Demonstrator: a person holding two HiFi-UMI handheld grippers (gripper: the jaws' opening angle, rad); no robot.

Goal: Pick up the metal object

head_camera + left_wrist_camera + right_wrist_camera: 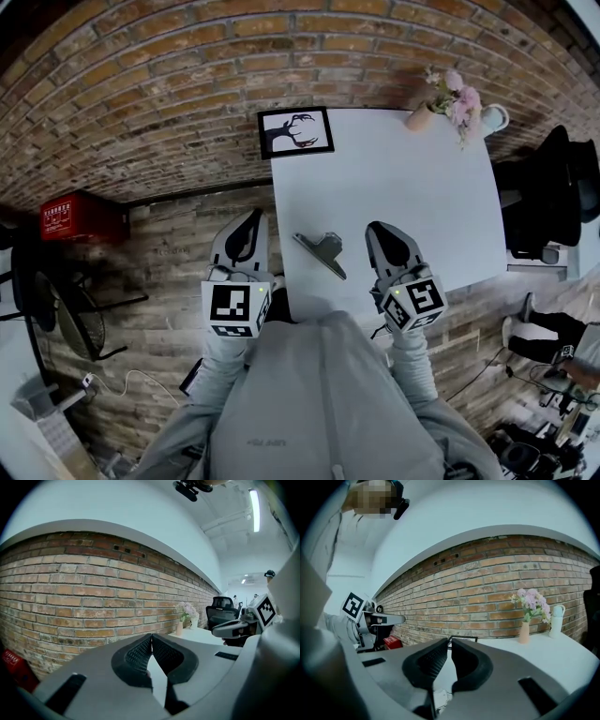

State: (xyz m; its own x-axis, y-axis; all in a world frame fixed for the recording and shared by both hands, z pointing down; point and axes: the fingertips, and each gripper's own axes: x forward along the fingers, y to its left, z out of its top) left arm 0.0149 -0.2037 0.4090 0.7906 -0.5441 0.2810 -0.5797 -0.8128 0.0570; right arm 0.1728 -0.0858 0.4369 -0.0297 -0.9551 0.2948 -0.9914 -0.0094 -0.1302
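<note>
Metal object (321,253), a clip-like piece, is lying flat on the white table (412,197), near the front edge & toward the left side, untouched. It's sitting between the two grippers, apart from both.

Right gripper (381,230) is hovering over the table just right of the object, pointing away from the person; in its own view the right gripper (450,640) is showing black pads closed tip to tip w/ nothing clamped.

Left gripper (253,221) is hanging just off the table's left edge, level w/ the object. In its own view the left gripper (152,637) is likewise showing pads pressed together, nothing between them.

Farther out: a black-framed picture (295,131) is lying at the table's far left corner. A vase of pink flowers (448,97) is standing at the far right corner, w/ a white mug (494,117) just beside it. A brick wall (141,84) is running behind the table. A red box (80,217) is sitting on the floor at left, well apart. A black chair (553,192) is standing past the right edge.
</note>
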